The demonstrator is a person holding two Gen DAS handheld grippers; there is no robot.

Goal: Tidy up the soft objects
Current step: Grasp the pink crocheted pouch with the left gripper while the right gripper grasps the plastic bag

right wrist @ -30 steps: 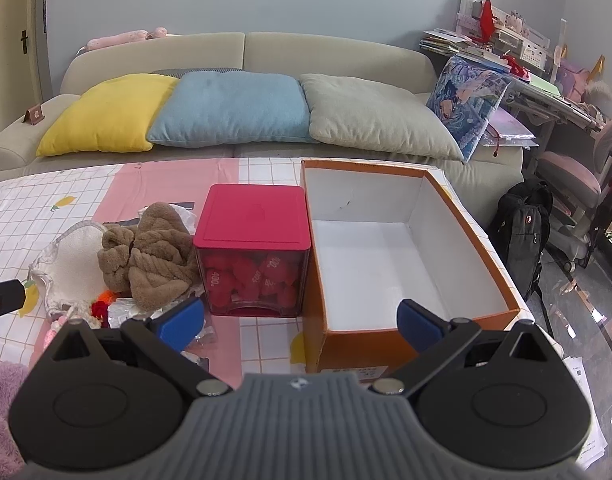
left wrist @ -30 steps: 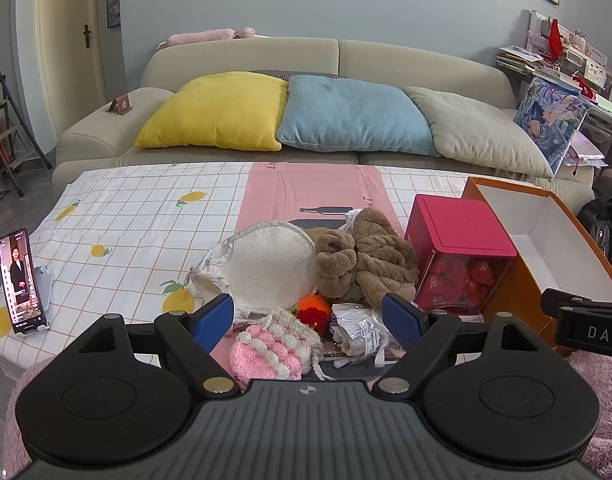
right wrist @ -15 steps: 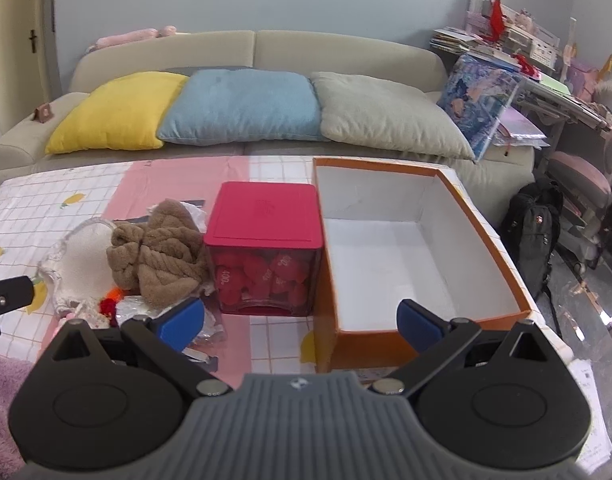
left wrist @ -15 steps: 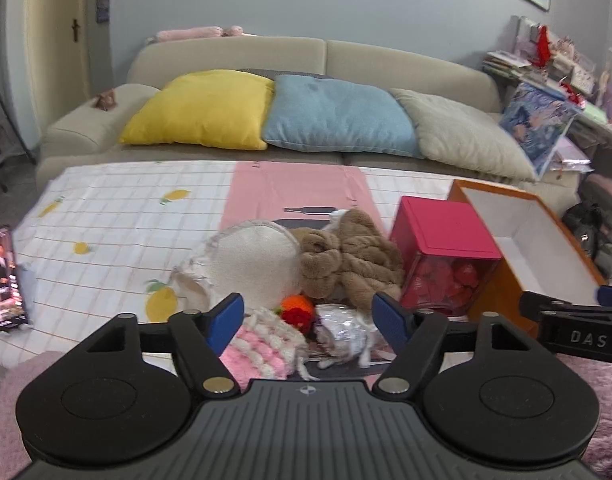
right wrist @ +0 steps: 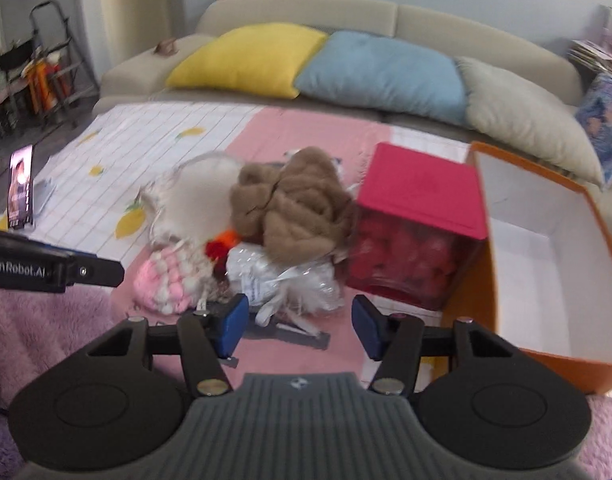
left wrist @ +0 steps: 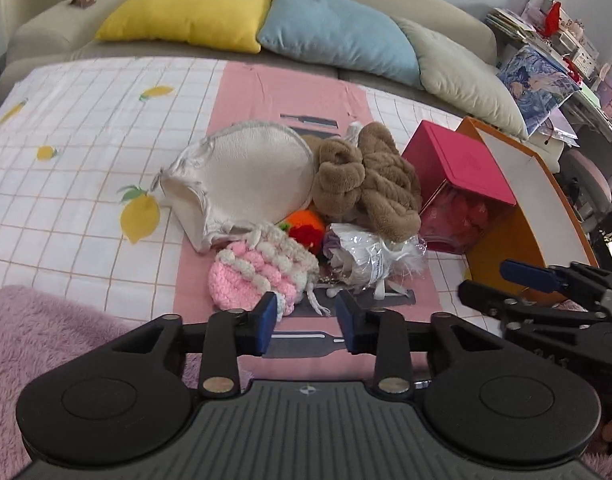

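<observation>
A pile of soft things lies on the table: a pink-and-white knitted pouch (left wrist: 258,276) (right wrist: 166,284), a cream round fabric piece (left wrist: 242,176) (right wrist: 190,200), a brown plush (left wrist: 366,184) (right wrist: 294,204), a small orange and red item (left wrist: 306,228) and a clear-wrapped white bundle (left wrist: 366,256) (right wrist: 282,276). My left gripper (left wrist: 306,324) is open and empty, just short of the pink pouch. My right gripper (right wrist: 300,328) is open and empty, in front of the wrapped bundle. An open orange box (right wrist: 546,240) (left wrist: 518,200) stands to the right.
A red-lidded clear cube (left wrist: 462,196) (right wrist: 418,224) stands between the pile and the orange box. A phone (right wrist: 20,184) is propped at the table's left edge. A purple fluffy rug (left wrist: 46,320) lies in front. A sofa with cushions (left wrist: 330,28) is behind the table.
Both grippers have moved forward and down toward the pile, and both have narrowed their jaws. The right gripper has swung left from the orange box toward the pile.
</observation>
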